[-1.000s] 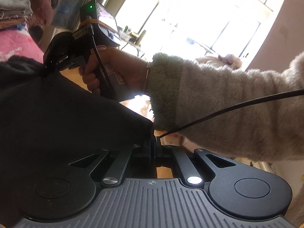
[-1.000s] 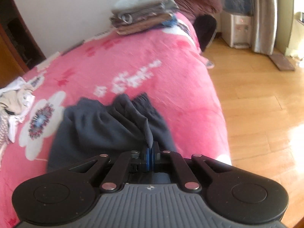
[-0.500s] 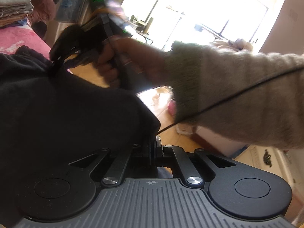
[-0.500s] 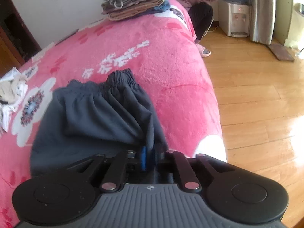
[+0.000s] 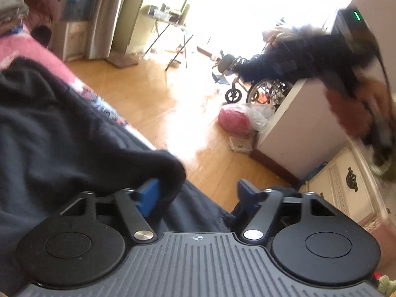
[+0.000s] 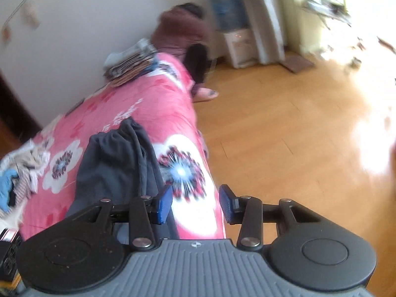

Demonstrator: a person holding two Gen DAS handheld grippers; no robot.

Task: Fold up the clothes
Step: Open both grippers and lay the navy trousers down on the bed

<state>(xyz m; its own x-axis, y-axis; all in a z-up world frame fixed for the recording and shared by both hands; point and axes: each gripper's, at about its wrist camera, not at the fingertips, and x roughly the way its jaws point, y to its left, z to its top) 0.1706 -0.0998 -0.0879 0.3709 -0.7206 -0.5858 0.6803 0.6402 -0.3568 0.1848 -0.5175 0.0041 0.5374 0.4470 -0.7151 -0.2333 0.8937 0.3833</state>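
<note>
Dark grey shorts (image 6: 116, 163) with a gathered waistband lie folded on the pink flowered blanket (image 6: 138, 113) near the bed's edge. In the left wrist view the same dark cloth (image 5: 61, 133) fills the left half and drapes over the left blue pad. My left gripper (image 5: 198, 193) is opening; its jaws stand wide and do not pinch the cloth. My right gripper (image 6: 195, 201) is opening too, with only blanket behind the gap and the shorts just left of it. The right gripper also shows blurred at the far right of the left wrist view (image 5: 356, 57), held in a hand.
A stack of folded clothes (image 6: 131, 61) sits at the bed's far end by the wall. Loose unfolded garments (image 6: 22, 168) lie at the left. Wooden floor (image 6: 284, 128) runs along the bed's right side. A white cabinet (image 5: 297, 123), a wheelchair (image 5: 252, 84) and a red bag (image 5: 235, 121) stand beyond.
Both grippers were shut on the dark shorts and have let go; their jaws now stand apart. The right gripper swung away to the right, off the shorts. The shorts lie on the bed.
</note>
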